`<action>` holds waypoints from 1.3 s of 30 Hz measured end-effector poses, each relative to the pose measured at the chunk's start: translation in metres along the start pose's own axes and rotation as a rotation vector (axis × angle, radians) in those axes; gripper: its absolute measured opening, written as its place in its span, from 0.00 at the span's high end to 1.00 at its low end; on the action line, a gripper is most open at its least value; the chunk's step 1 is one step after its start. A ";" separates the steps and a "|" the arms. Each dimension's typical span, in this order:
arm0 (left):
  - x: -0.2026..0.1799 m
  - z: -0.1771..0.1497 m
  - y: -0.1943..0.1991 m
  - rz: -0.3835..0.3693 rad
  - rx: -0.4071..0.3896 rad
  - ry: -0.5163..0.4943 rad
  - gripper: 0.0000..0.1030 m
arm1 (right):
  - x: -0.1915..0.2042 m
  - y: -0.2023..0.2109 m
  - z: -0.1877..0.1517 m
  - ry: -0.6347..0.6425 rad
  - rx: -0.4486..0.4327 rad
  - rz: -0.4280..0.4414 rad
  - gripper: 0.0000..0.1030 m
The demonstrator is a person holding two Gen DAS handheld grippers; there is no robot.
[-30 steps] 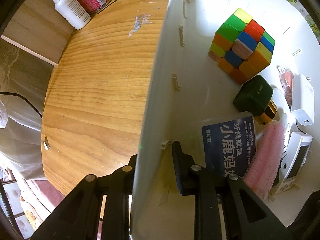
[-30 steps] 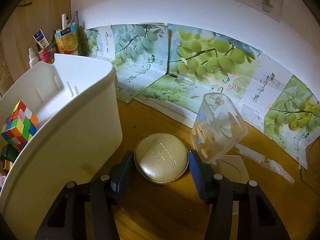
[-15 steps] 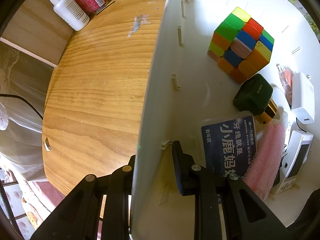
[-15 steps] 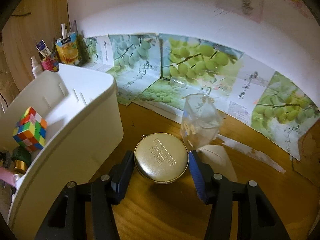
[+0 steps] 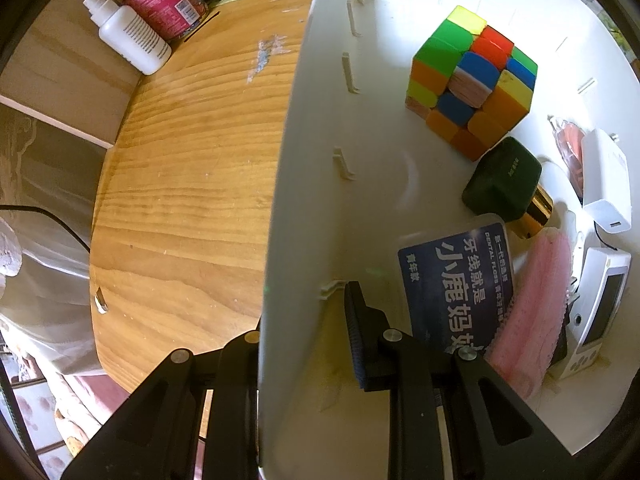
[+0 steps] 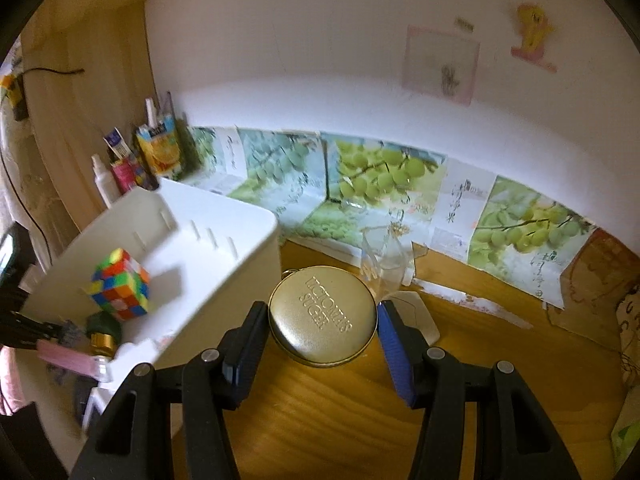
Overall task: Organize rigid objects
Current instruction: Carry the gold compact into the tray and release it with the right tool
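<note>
My left gripper [image 5: 304, 316] is shut on the near wall of the white bin [image 5: 296, 184], one finger inside and one outside. The bin holds a colourful puzzle cube [image 5: 472, 80], a dark green cap on a gold bottle [image 5: 502, 180], a blue floss box [image 5: 456, 280], a pink brush [image 5: 532, 304] and white devices [image 5: 600, 312]. My right gripper [image 6: 322, 320] is shut on a round gold tin [image 6: 322, 316] and holds it above the wooden table [image 6: 360, 420], just right of the bin [image 6: 192, 232]. The cube [image 6: 120, 284] shows there too.
A clear plastic cup [image 6: 384, 256] stands behind the tin. A white bottle [image 5: 128, 36] and red can [image 5: 168, 0] stand at the table's far left corner. Grape posters [image 6: 380, 176] line the back wall. The table edge [image 5: 96, 240] drops off at left.
My right gripper has lifted the gold tin off the table and tilted up; the bin and cube now sit lower and more to the left in its view. The left gripper holds still.
</note>
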State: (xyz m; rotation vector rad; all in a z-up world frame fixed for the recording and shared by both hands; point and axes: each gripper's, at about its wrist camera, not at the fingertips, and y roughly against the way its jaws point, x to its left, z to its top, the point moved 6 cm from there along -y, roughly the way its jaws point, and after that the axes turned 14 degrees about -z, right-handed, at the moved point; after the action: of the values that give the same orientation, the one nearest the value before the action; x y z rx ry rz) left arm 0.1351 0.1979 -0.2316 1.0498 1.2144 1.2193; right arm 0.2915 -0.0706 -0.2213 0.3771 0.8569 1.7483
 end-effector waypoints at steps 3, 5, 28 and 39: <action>-0.006 -0.002 0.001 0.006 -0.003 -0.018 0.76 | 0.006 0.018 0.003 -0.016 -0.022 0.014 0.46; -0.009 -0.002 0.002 0.009 -0.005 -0.024 0.76 | 0.012 0.031 0.005 -0.031 -0.037 0.031 0.46; -0.035 -0.004 -0.003 0.016 0.013 -0.094 0.76 | 0.135 0.098 -0.021 -0.057 -0.023 0.153 0.46; -0.053 -0.009 -0.005 0.032 0.004 -0.159 0.76 | 0.165 0.102 -0.029 -0.077 0.003 0.160 0.46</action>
State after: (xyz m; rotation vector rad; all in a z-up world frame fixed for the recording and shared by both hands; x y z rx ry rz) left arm 0.1287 0.1441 -0.2320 1.1506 1.0812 1.1358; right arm 0.1444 0.0569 -0.1958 0.5240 0.7926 1.8670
